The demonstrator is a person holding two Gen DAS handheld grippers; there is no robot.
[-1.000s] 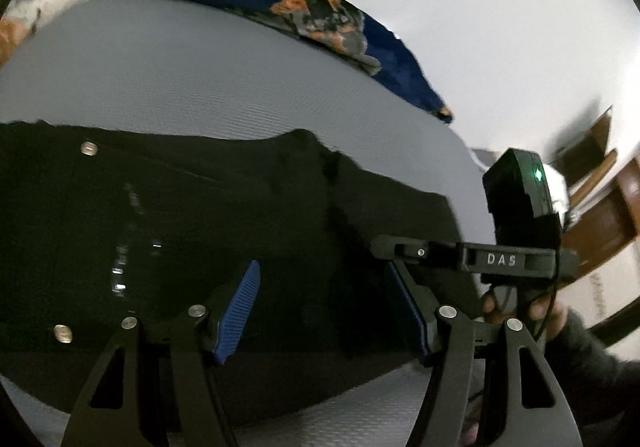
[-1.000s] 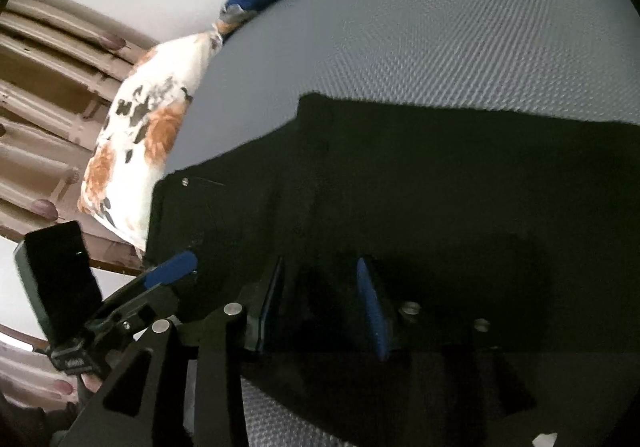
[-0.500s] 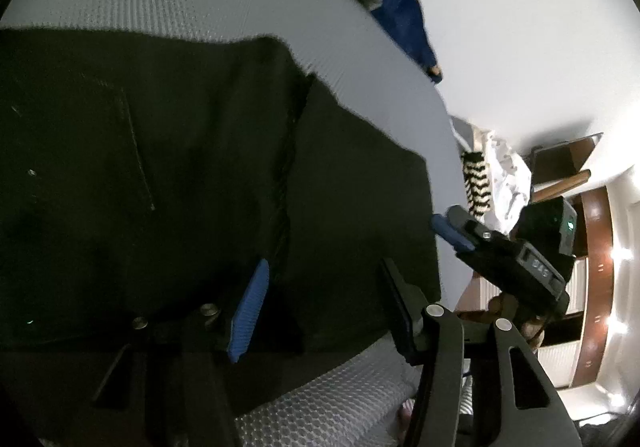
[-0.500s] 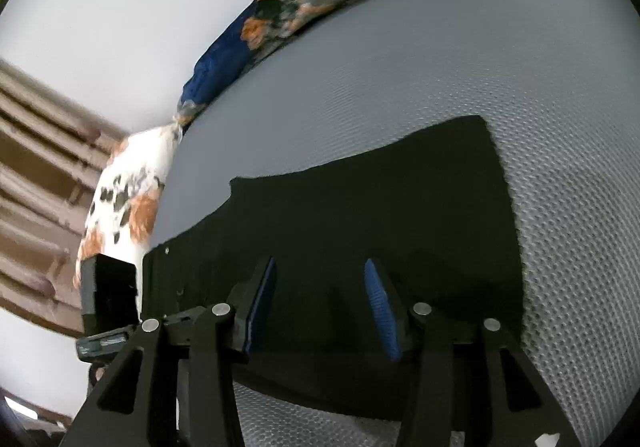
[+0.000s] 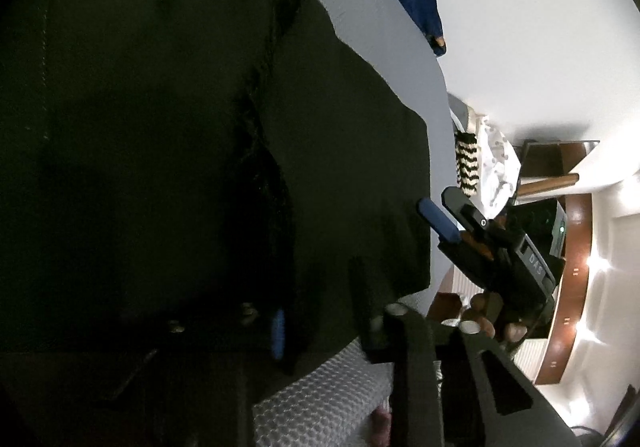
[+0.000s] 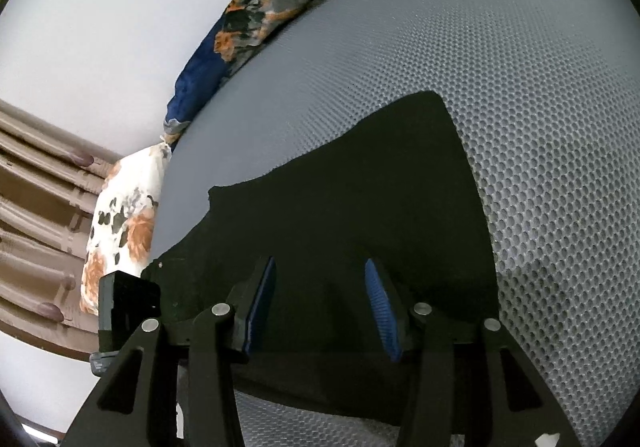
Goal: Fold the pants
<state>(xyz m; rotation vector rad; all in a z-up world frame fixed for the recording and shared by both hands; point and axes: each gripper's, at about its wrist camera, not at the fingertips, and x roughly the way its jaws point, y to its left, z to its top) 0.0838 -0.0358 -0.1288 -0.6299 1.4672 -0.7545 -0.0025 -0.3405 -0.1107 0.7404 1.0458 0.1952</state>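
Black pants (image 5: 160, 127) lie flat on the grey mesh mattress (image 6: 520, 87). In the left wrist view my left gripper (image 5: 320, 327) is low at the pants' near edge. Its jaws are closing, and a bunch of black cloth fills the narrow gap and presses against the blue pad (image 5: 278, 331). My right gripper (image 6: 320, 307) stands open over the near edge of the pants (image 6: 340, 207), close to their right end. The left wrist view also shows the right gripper (image 5: 448, 213) at the pants' right edge, with a hand (image 5: 480, 311) behind it.
A blue floral blanket (image 6: 256, 27) lies along the far side of the mattress by the white wall. A white floral pillow (image 6: 120, 231) leans on the wooden headboard (image 6: 36, 207). Past the bed's right end are a striped cloth (image 5: 468, 163) and wooden furniture (image 5: 576, 247).
My left gripper has sunk toward the pants' near edge, rolled, and narrowed its jaws around the cloth. My right gripper slid along the pants toward their right end and opened a little wider.
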